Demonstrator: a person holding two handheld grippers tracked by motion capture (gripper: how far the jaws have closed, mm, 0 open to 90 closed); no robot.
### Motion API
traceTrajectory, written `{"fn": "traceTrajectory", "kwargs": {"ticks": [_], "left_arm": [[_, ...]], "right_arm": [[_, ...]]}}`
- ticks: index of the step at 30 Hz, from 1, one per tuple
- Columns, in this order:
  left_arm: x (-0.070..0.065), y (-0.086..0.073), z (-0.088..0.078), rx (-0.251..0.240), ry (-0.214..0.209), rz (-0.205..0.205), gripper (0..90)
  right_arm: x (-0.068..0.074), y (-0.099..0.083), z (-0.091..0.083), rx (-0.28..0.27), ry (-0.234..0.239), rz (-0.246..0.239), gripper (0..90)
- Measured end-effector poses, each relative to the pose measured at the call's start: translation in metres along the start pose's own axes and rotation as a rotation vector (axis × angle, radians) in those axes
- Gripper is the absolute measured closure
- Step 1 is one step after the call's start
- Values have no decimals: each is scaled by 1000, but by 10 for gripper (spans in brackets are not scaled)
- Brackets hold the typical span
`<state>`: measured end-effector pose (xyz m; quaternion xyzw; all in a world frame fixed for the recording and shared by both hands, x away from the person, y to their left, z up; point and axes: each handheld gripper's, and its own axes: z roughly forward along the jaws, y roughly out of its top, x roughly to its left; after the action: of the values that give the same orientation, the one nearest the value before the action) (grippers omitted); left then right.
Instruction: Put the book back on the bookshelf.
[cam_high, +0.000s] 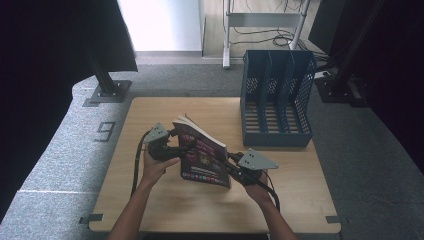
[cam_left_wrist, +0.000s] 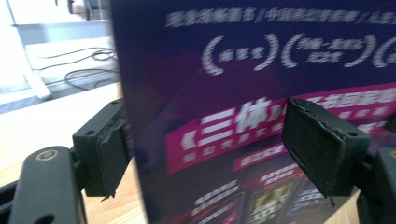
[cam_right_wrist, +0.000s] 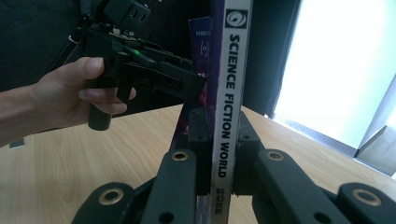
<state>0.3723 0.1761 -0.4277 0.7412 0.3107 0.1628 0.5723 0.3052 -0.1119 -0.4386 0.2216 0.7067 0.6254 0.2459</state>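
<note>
Overhead, a purple-covered magazine (cam_high: 202, 155) stands tilted above the wooden table (cam_high: 150, 205), held between the left gripper (cam_high: 176, 148) and the right gripper (cam_high: 233, 167); a blue file rack (cam_high: 276, 100) sits well apart at the table's far right. Seen from the left gripper view, the magazine's cover (cam_left_wrist: 261, 116) stands between the two black pads (cam_left_wrist: 322, 144), which are spread and not pressing it. Seen from the right gripper view, the jaws are clamped on the spine (cam_right_wrist: 227, 93) reading SCIENCE FICTION WORLD, keeping it upright, while the person's left hand (cam_right_wrist: 74, 98) holds the other gripper against the cover's far edge.
</note>
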Motion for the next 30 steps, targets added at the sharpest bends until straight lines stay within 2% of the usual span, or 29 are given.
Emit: {"fn": "traceTrajectory", "kwargs": {"ticks": [7,15,21,30], "left_arm": [[0,1,-3,2,-15,-4,194],[-2,1,-5,-1,-20,-7,195],[-1,1,-5,1,-19,-14,196],[-2,1,-7,-3,-23,-13,198]], "right_arm": [[-1,0,-1,3,8,-9,777],[-4,2,8,32,9,-2,745],[-5,5,17,55,-16,-7,736],[-11,8,25,83,-32,18,743]]}}
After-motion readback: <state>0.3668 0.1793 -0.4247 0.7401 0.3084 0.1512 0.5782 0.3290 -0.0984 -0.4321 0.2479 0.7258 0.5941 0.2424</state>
